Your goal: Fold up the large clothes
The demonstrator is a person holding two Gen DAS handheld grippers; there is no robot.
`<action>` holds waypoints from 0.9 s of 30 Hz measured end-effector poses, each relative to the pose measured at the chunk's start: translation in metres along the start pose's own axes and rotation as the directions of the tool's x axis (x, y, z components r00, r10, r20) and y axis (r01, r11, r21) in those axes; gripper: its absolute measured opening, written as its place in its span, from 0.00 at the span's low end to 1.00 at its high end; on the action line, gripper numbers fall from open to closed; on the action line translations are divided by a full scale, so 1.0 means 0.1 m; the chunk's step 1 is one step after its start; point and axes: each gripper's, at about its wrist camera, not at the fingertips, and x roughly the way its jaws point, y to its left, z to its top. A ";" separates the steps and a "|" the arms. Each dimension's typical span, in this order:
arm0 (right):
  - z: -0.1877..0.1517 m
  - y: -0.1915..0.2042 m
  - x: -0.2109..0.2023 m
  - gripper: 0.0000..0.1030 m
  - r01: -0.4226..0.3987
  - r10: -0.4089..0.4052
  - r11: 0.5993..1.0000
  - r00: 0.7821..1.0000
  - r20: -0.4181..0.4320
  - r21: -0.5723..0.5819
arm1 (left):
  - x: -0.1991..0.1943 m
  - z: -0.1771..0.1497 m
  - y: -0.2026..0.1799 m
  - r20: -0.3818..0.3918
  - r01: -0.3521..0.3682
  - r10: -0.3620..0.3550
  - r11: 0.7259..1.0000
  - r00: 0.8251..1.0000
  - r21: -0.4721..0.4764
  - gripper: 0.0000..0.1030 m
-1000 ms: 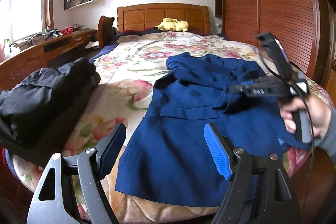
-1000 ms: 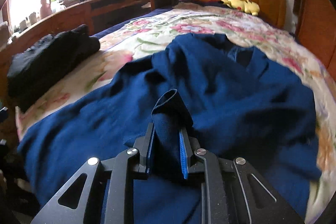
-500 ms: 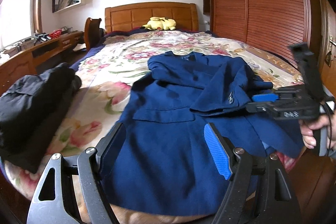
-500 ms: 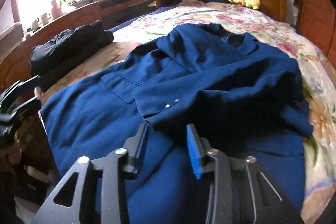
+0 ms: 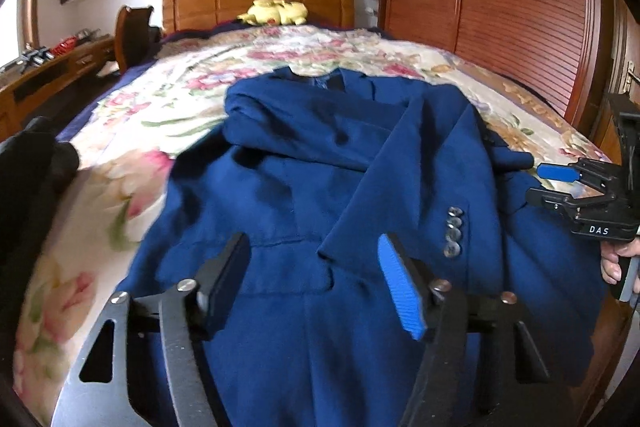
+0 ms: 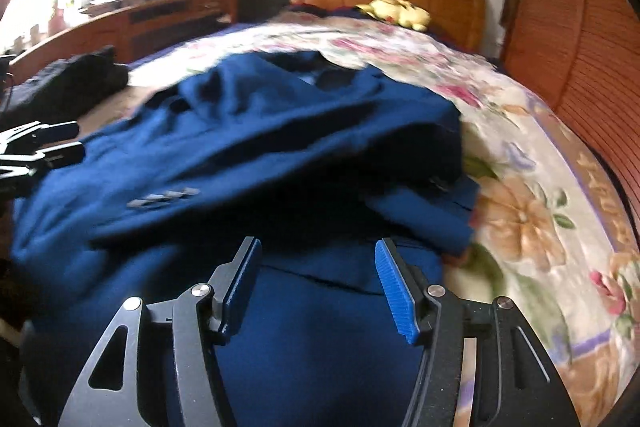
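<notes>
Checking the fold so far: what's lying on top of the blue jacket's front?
A sleeve, buttoned cuff showing, lies folded across the blue jacket. Whatever is beneath that sleeve is covered.

We hold the left hand-held gripper (image 5: 312, 281) angled downward, its jaws apart after just closing a little, nothing gripped. Our right hand-held gripper (image 6: 318, 285) tilts down too, its jaws just opening, empty.

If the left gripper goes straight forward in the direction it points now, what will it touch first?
Most likely the blue jacket. The left gripper, jaws open with nothing between them, points down over the jacket's lower front, near the folded-over sleeve with its cuff buttons. Depth is unclear, so the exact contact spot is uncertain.
</notes>
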 end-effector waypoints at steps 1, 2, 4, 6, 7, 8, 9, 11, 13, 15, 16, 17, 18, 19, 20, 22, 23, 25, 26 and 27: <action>0.01 -0.03 0.09 0.59 0.000 0.000 1.000 1.000 -0.013 0.006 | 0.07 0.03 -0.02 -0.012 0.004 -0.004 1.000 1.000 0.005 0.60; 0.01 -0.06 0.15 0.59 -0.004 0.004 1.000 1.000 -0.027 0.017 | 0.13 0.06 -0.03 -0.027 0.003 -0.002 1.000 1.000 0.011 0.60; -0.01 -0.09 0.25 0.59 -0.033 0.035 0.999 0.999 -0.041 0.044 | 0.21 0.09 -0.07 -0.050 -0.003 0.004 1.000 0.999 0.015 0.60; -0.02 -0.10 0.35 0.59 -0.063 0.066 0.996 0.996 -0.053 0.063 | 0.30 0.11 -0.08 -0.077 0.005 -0.004 1.000 0.997 0.016 0.60; -0.03 -0.10 0.39 0.59 -0.073 0.077 0.995 0.995 -0.061 0.067 | 0.35 0.12 -0.10 -0.097 0.001 0.001 1.000 0.995 0.022 0.60; -0.03 -0.09 0.40 0.59 -0.080 0.084 0.994 0.995 -0.059 0.070 | 0.40 0.12 -0.12 -0.113 -0.004 0.007 1.000 0.994 0.031 0.60; -0.03 -0.08 0.40 0.59 -0.088 0.092 0.993 0.994 -0.052 0.075 | 0.44 0.12 -0.13 -0.128 -0.003 0.008 0.999 0.992 0.038 0.60; -0.03 -0.08 0.40 0.59 -0.101 0.105 0.991 0.993 -0.044 0.083 | 0.53 0.11 -0.16 -0.170 0.008 0.000 0.999 0.985 0.050 0.60; -0.05 -0.09 0.41 0.59 -0.114 0.118 0.989 0.992 -0.036 0.093 | 0.58 0.09 -0.20 -0.197 0.017 -0.004 0.998 0.980 0.066 0.60; -0.07 -0.11 0.42 0.59 -0.122 0.125 0.988 0.992 -0.030 0.100 | 0.58 0.09 -0.24 -0.201 0.025 -0.009 0.997 0.980 0.079 0.53; -0.07 -0.11 0.43 0.59 -0.124 0.127 0.987 0.991 -0.029 0.100 | 0.57 0.08 -0.25 -0.202 0.038 -0.021 0.996 0.979 0.081 0.46; -0.08 -0.13 0.44 0.59 -0.126 0.129 0.987 0.991 -0.027 0.099 | 0.57 0.08 -0.27 -0.205 0.053 -0.035 0.995 0.978 0.083 0.37; -0.09 -0.13 0.43 0.59 -0.128 0.131 0.987 0.991 -0.026 0.098 | 0.56 0.07 -0.29 -0.208 0.069 -0.050 0.994 0.977 0.085 0.31; -0.11 -0.15 0.44 0.59 -0.128 0.131 0.987 0.991 -0.024 0.098 | 0.54 0.07 -0.32 -0.209 0.078 -0.056 0.992 0.976 0.098 0.15; -0.12 -0.17 0.44 0.59 -0.130 0.133 0.987 0.991 -0.023 0.099 | 0.49 0.08 -0.35 -0.182 0.056 -0.034 0.991 0.983 0.118 0.05; -0.12 -0.18 0.43 0.59 -0.133 0.135 0.986 0.991 -0.020 0.100 | 0.35 0.17 -0.35 -0.101 0.008 0.005 0.991 0.995 0.135 0.05; -0.13 -0.17 0.43 0.59 -0.132 0.134 0.986 0.991 -0.018 0.101 | 0.30 0.24 -0.33 -0.088 0.004 0.008 0.992 0.996 0.129 0.04; -0.14 -0.16 0.41 0.59 -0.130 0.132 0.987 0.991 -0.015 0.099 | 0.23 0.38 -0.28 -0.069 -0.008 0.017 0.993 0.998 0.121 0.04; -0.14 -0.16 0.40 0.59 -0.130 0.132 0.987 0.991 -0.015 0.099 | 0.20 0.45 -0.25 -0.052 -0.028 0.035 0.991 0.998 0.128 0.04; -0.14 -0.16 0.41 0.59 -0.130 0.132 0.987 0.991 -0.015 0.100 | 0.18 0.51 -0.23 -0.038 -0.043 0.048 0.991 0.998 0.130 0.04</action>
